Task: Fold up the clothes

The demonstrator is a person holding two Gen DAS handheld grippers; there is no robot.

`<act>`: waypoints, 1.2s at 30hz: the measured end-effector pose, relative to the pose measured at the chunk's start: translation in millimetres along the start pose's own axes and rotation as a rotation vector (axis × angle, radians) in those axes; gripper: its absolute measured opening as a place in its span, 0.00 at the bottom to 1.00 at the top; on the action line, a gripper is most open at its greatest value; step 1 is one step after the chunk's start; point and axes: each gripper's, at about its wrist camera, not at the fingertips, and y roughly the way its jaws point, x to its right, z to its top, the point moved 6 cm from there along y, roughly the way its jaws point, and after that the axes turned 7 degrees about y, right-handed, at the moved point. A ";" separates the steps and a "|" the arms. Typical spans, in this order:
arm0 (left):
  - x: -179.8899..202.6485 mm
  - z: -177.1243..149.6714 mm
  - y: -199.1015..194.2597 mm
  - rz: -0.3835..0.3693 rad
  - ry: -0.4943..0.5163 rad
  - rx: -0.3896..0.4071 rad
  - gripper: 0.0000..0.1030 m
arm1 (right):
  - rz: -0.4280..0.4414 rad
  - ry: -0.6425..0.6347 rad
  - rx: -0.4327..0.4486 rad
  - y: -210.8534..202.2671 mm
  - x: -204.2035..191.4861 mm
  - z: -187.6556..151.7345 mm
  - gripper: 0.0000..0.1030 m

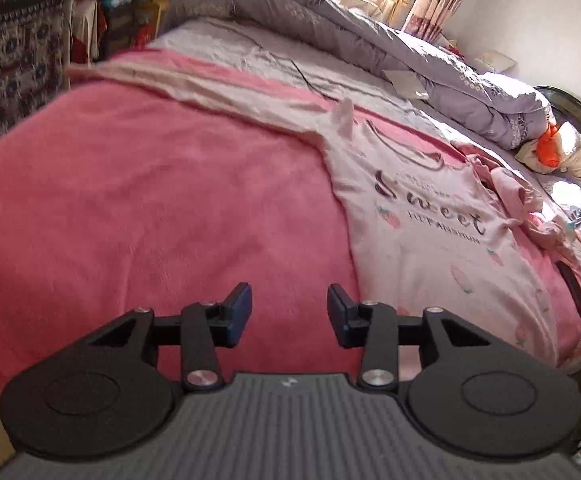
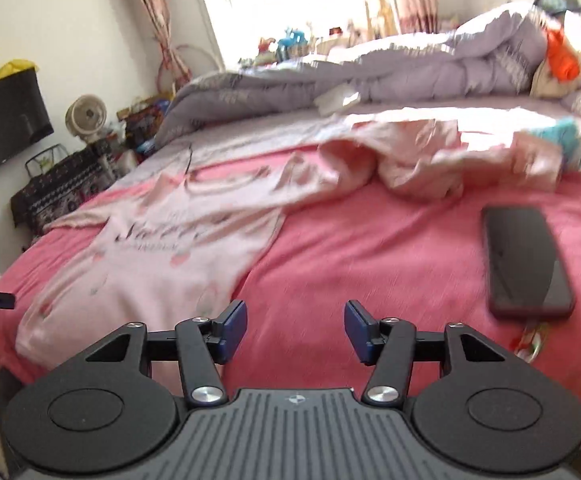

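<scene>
Black left tongs (image 1: 289, 312), right tongs (image 2: 295, 330), parted, empty

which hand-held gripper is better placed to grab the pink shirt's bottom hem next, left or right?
Probably left. The left hand-held gripper is open and empty, with the pink shirt spread just beyond its right finger. The right hand-held gripper, also open and empty, sits over bare blanket, nearer the phone.

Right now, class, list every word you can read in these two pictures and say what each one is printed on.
"Sweet": large dark script on the pale pink shirt.
"HUFANSHUN": small capitals under it, same shirt; letters slightly soft, so spelling uncertain.
A tiny line above "Sweet": too small to read.
Right wrist view: the same shirt print is blurred, unreadable.
Phone: dark screen, no text.
</scene>
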 end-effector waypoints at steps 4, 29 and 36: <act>48.8 68.3 26.5 -0.015 0.177 0.090 0.60 | -0.011 0.056 0.146 54.4 14.8 72.7 0.67; 388.9 121.0 314.2 -0.275 0.511 0.000 0.61 | -0.352 0.364 0.279 174.6 201.0 229.7 0.12; 431.0 102.8 352.6 -0.177 0.601 -0.071 0.69 | -0.480 0.443 0.192 141.7 253.7 218.2 0.12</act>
